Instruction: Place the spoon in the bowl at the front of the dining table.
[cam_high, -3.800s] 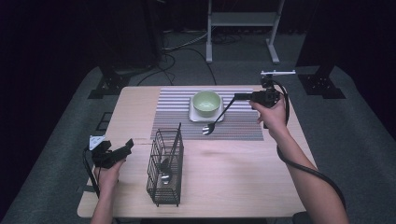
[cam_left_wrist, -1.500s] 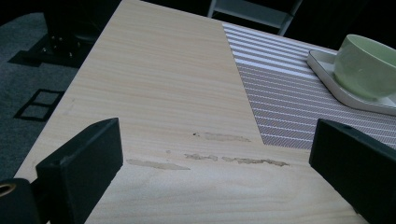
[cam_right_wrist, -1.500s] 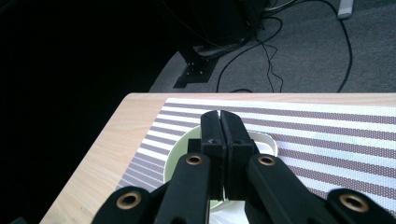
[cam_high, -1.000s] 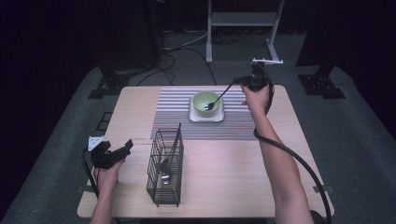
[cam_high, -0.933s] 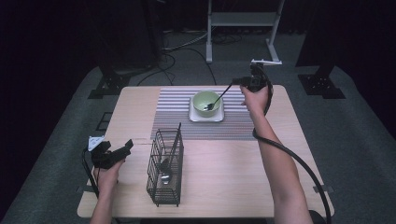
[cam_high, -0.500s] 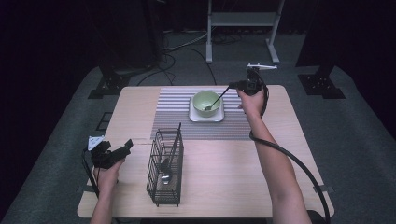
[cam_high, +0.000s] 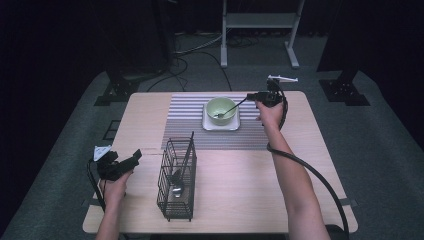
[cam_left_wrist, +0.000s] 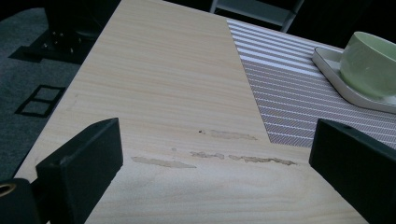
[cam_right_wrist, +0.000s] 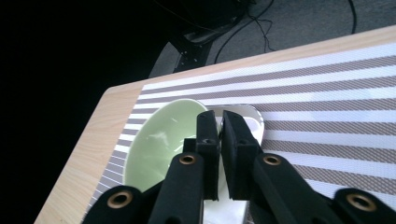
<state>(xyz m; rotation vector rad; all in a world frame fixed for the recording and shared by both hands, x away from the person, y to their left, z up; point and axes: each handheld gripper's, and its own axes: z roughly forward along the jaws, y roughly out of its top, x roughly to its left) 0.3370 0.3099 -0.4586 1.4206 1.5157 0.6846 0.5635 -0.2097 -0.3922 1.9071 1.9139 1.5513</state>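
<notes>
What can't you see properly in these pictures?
- Spoon: high view, too thin to tell if the right gripper pads still press its handle; in the right gripper view the nearly shut jaws hide it.
- Bowl: left gripper view, the picture's edge cuts it off.
- Basket: high view, its wires blur the utensils inside.
- Left gripper: high view, too small; its own view shows wide jaws.

No readable text or labels, as far as visible.
</notes>
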